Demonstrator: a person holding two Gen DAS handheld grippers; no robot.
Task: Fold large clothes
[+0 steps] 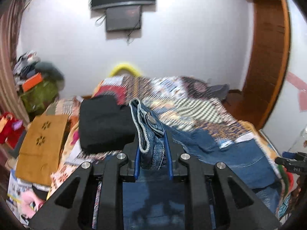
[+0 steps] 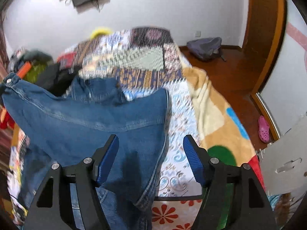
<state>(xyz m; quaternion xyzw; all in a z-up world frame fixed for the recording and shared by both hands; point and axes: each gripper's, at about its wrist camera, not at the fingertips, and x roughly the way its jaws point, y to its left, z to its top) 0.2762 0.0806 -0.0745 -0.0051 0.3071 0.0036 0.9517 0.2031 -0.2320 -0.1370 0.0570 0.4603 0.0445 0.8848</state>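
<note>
A pair of blue jeans (image 2: pixel 92 118) lies spread on the patterned bed cover (image 2: pixel 178 115). My left gripper (image 1: pixel 152 143) is shut on the jeans' waistband (image 1: pixel 147 126) beside its metal button and lifts that corner off the bed; the lifted button corner also shows at the far left of the right wrist view (image 2: pixel 9 82). My right gripper (image 2: pixel 150 151) is open and empty, hovering over the near right edge of the jeans. The right gripper's tip shows at the right edge of the left wrist view (image 1: pixel 291 161).
A folded black garment (image 1: pixel 105 124) lies on the bed behind the jeans. A brown board (image 1: pixel 44 145) and piled clutter (image 1: pixel 34 80) sit at the left. A fleece blanket (image 2: pixel 214 118) covers the bed's right side. A bag (image 2: pixel 205 46) and pink shoe (image 2: pixel 263 128) lie on the wooden floor.
</note>
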